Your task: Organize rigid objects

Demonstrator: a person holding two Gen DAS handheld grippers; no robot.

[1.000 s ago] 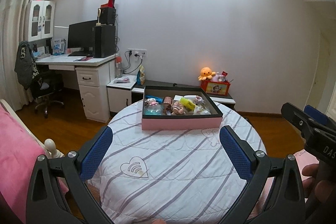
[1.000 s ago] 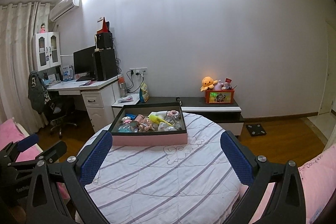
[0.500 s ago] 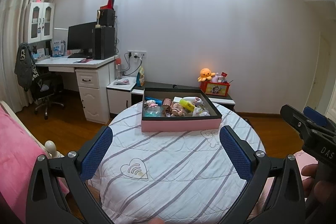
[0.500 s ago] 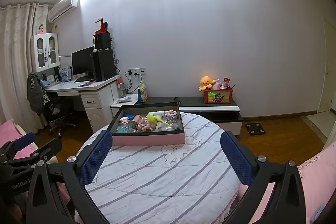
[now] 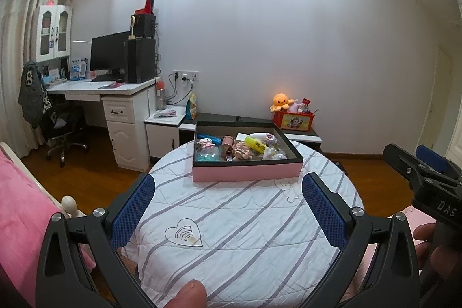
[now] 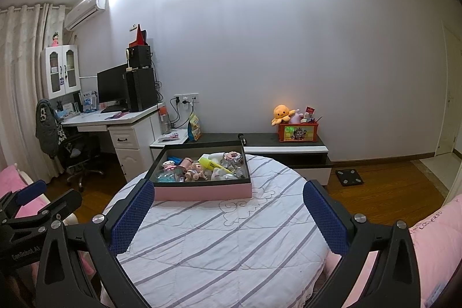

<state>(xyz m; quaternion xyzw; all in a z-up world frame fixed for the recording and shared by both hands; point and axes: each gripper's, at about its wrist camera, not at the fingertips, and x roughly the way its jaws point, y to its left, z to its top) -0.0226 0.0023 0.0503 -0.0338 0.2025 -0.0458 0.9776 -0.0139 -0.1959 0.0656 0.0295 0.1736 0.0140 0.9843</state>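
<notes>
A pink box with a black inside (image 5: pixel 247 171) (image 6: pixel 202 191) stands at the far side of a round table with a white striped cloth (image 5: pixel 239 224) (image 6: pixel 219 238). Several small things lie jumbled in it: a yellow highlighter (image 5: pixel 255 144) (image 6: pixel 212 163), a small doll (image 5: pixel 242 151) (image 6: pixel 196 173), a rose-coloured cylinder (image 5: pixel 227 142), white bottles. My left gripper (image 5: pixel 228 199) is open and empty, hanging over the near part of the table, well short of the box. My right gripper (image 6: pixel 228 205) is open and empty too, just short of the box's front wall.
A white desk (image 5: pixel 115 94) with monitor and computer tower stands at the left, an office chair (image 5: pixel 62 129) beside it. A low black-and-white cabinet (image 6: pixel 288 147) behind the table carries an orange plush (image 6: pixel 281 113) and red box. Pink bedding (image 5: pixel 23 210) flanks the table. A thumb (image 5: pixel 190 293) shows below.
Both views have tilted slightly upward and drawn a little back, so the box sits lower in frame. Both grippers stay open and empty.
</notes>
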